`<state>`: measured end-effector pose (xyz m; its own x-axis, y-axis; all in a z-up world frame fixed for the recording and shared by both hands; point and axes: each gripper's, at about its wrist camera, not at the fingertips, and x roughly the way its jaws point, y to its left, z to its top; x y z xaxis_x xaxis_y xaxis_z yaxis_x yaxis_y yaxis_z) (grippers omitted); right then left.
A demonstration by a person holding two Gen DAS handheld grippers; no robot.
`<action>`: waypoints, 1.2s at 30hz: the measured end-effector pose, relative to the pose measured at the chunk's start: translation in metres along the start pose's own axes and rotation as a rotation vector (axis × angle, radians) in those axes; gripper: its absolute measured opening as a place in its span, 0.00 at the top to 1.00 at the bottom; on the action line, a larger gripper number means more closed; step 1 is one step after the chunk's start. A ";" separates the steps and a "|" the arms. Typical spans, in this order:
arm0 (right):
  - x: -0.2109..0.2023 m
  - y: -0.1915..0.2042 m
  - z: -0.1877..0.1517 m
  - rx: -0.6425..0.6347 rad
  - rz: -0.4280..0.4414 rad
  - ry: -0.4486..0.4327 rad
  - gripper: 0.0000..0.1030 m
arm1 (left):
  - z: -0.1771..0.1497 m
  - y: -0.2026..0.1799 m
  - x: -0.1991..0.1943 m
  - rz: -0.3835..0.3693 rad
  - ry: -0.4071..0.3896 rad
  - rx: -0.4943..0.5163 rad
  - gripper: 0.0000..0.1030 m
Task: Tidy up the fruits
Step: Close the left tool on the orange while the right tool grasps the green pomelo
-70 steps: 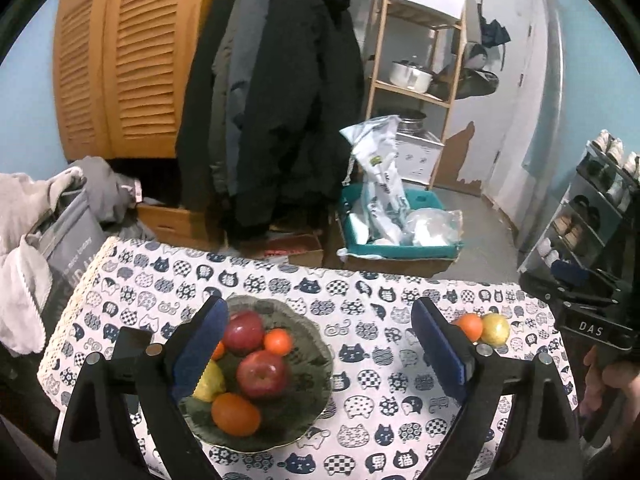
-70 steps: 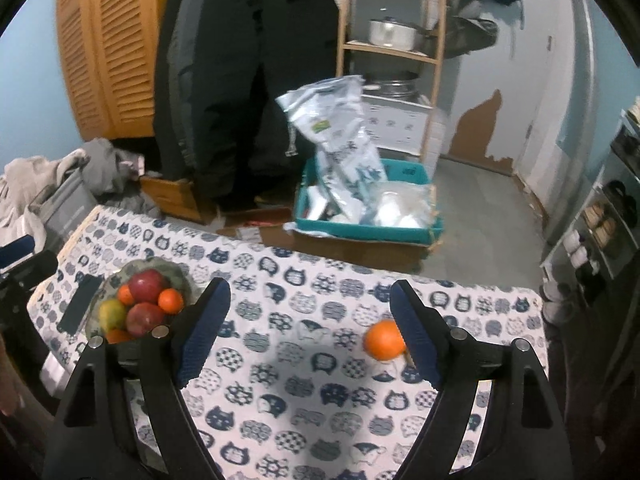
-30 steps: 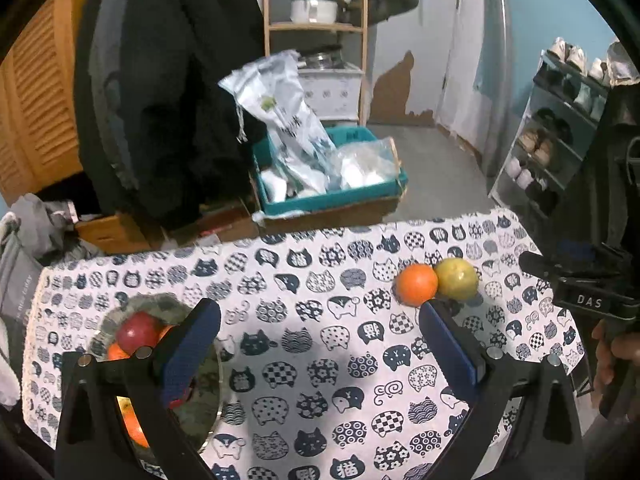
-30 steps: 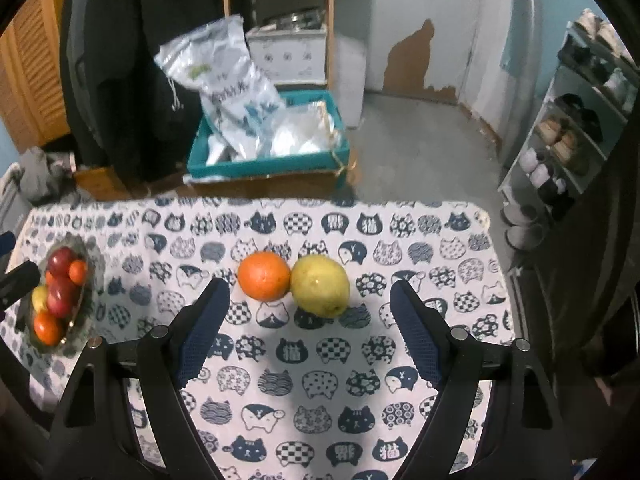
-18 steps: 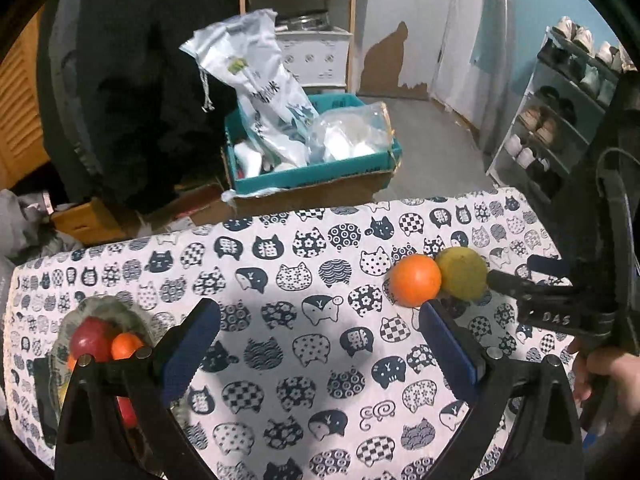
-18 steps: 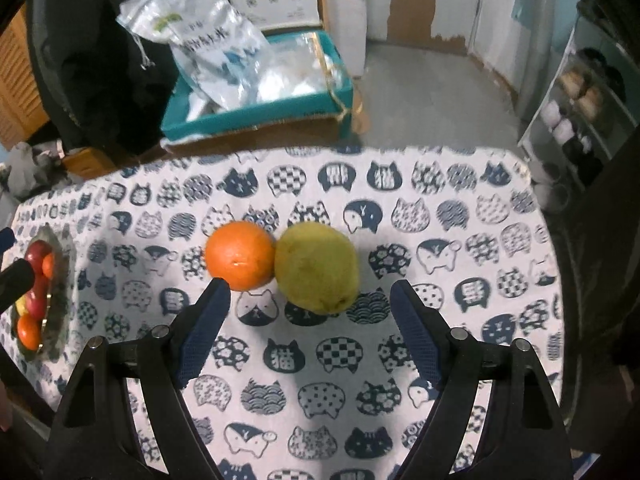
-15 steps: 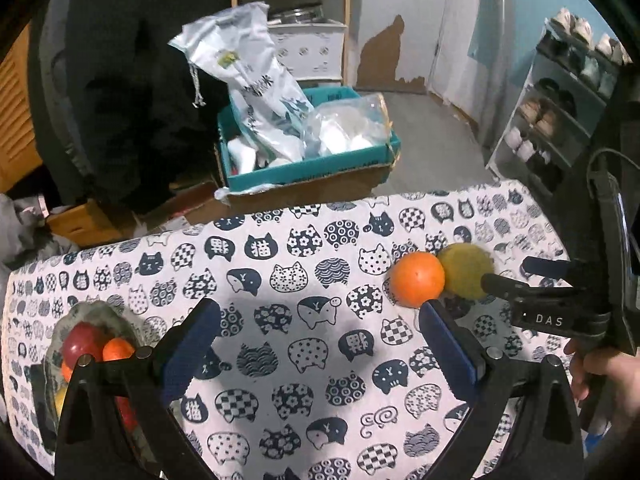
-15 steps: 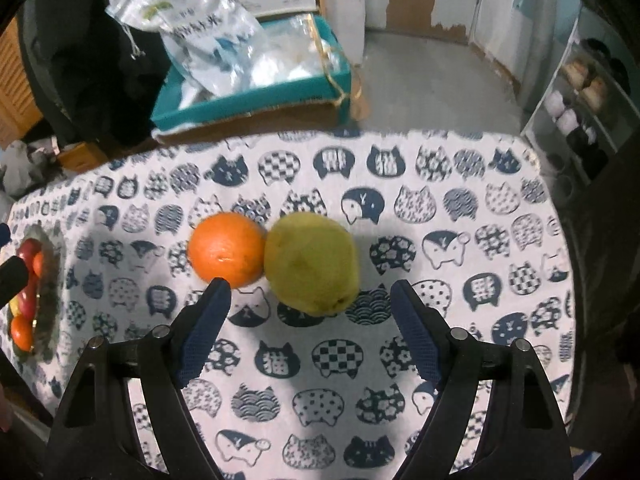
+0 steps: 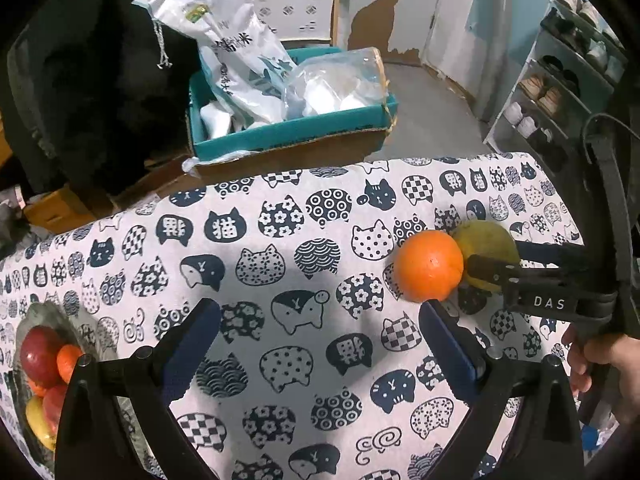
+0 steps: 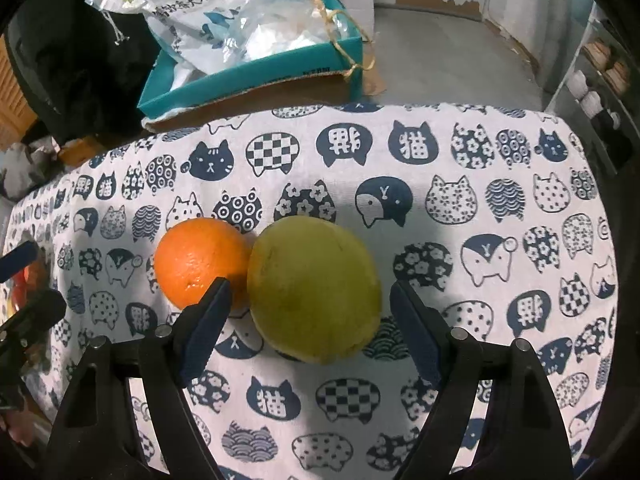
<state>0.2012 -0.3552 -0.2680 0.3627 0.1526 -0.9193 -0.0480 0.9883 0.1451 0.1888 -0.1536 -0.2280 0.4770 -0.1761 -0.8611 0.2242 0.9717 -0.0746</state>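
Cat-print tablecloth (image 9: 304,216), teal box (image 9: 296,132) on floor behind, shoe rack (image 9: 560,92), both grippers' fingers open, empty.

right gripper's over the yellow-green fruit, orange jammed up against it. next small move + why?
Probably ease the right gripper a little lower and close on the yellow-green fruit. Its jaws stand open and already straddle the fruit, pads clear of the skin. The left finger sits by the seam where the orange touches, so go slowly to avoid nudging the orange.

I see 1 orange (image 10: 198,262) touching 1 larger yellow-green citrus (image 10: 314,290) on my desk (image 10: 500,152); more fruit fills the glass bowl (image 9: 86,334) far left.
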 end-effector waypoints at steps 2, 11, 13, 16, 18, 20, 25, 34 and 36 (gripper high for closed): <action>0.001 -0.003 0.001 0.009 0.009 -0.014 0.21 | 0.001 -0.001 0.005 -0.002 0.005 0.006 0.03; 0.005 -0.012 0.000 0.062 0.069 -0.002 0.30 | 0.005 -0.007 0.016 -0.046 0.016 -0.004 0.03; 0.002 -0.009 -0.002 0.054 0.041 0.001 0.31 | 0.006 -0.011 0.019 -0.060 0.020 -0.004 0.03; -0.001 -0.010 -0.005 0.042 -0.050 -0.015 0.31 | 0.007 -0.019 0.023 -0.071 0.023 0.007 0.03; -0.005 -0.015 -0.007 0.047 -0.100 -0.027 0.31 | 0.008 -0.025 0.026 -0.079 0.026 0.021 0.03; -0.010 -0.023 -0.010 0.063 -0.142 -0.040 0.31 | 0.009 -0.032 0.029 -0.088 0.028 0.032 0.03; -0.015 -0.042 -0.015 0.100 -0.195 -0.054 0.31 | 0.015 -0.048 0.039 -0.114 0.041 0.048 0.03; -0.011 -0.043 -0.019 0.052 -0.192 -0.034 0.29 | 0.025 -0.075 0.060 -0.116 0.066 0.121 0.03; -0.011 -0.045 -0.019 0.059 -0.186 -0.036 0.29 | 0.025 -0.079 0.064 -0.119 0.073 0.132 0.03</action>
<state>0.1820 -0.4007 -0.2711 0.3935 -0.0339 -0.9187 0.0771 0.9970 -0.0038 0.2229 -0.2457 -0.2648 0.3789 -0.2716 -0.8847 0.3871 0.9148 -0.1151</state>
